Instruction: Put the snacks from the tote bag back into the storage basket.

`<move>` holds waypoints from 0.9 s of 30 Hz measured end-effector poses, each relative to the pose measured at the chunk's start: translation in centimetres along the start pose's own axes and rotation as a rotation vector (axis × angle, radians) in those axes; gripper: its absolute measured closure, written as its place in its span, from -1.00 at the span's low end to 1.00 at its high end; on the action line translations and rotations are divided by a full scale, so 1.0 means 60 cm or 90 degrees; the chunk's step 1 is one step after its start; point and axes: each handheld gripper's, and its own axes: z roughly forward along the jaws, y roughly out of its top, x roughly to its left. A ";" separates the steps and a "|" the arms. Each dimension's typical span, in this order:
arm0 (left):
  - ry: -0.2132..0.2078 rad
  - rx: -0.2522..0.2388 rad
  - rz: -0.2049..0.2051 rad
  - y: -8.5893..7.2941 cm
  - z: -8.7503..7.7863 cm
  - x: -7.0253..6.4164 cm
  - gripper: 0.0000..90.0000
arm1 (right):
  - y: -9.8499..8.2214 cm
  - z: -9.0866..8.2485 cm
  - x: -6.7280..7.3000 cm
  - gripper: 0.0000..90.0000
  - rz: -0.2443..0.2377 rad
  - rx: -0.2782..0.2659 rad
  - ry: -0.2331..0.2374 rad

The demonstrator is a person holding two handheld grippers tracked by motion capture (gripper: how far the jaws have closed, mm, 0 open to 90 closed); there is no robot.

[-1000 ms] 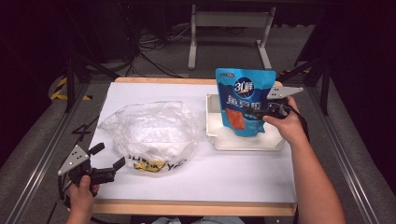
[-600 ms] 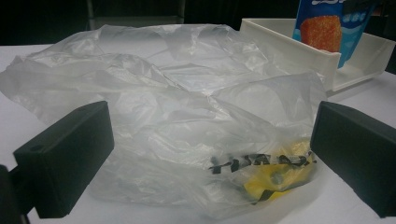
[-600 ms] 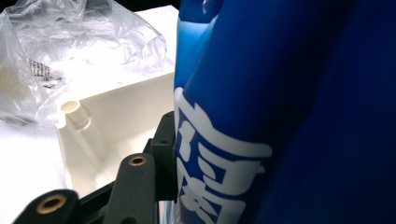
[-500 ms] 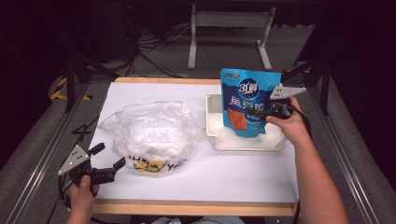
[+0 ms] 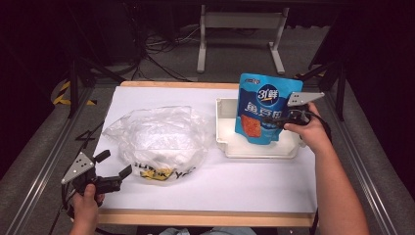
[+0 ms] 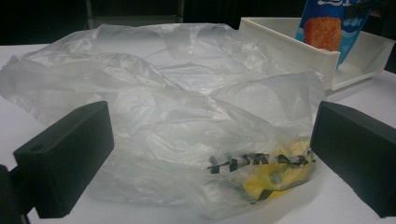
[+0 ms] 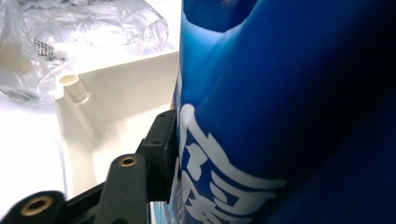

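Pouch (image 5: 264,108), blue and upright, hangs over the white tray (image 5: 225,142), held at its edge by the clamped right gripper (image 5: 284,121). Compared with a second ago it sits a little higher and nearer the tray's right side, so I judge it is being lifted out. Left of the tray lies a plastic bag (image 5: 159,139); the left gripper (image 5: 113,170), jaws wide, waits near it.

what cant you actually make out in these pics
- Contents of the clear plastic bag: left gripper view, crumpled film blurs them.
- Second jaw of the right gripper: right gripper view, blue pouch hides it.
- Tray floor under the pouch: high view, covered.
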 end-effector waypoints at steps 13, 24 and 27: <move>-0.001 -0.004 -0.002 0.000 0.001 -0.001 -0.99 | -0.009 -0.019 -0.001 -0.22 0.008 0.025 -0.027; -0.003 -0.007 -0.005 0.000 0.002 -0.001 -0.99 | -0.004 -0.034 0.011 -0.44 0.046 -0.014 -0.047; -0.004 -0.009 -0.007 0.000 0.003 -0.001 -0.99 | 0.000 -0.045 0.015 -0.44 0.052 -0.027 -0.052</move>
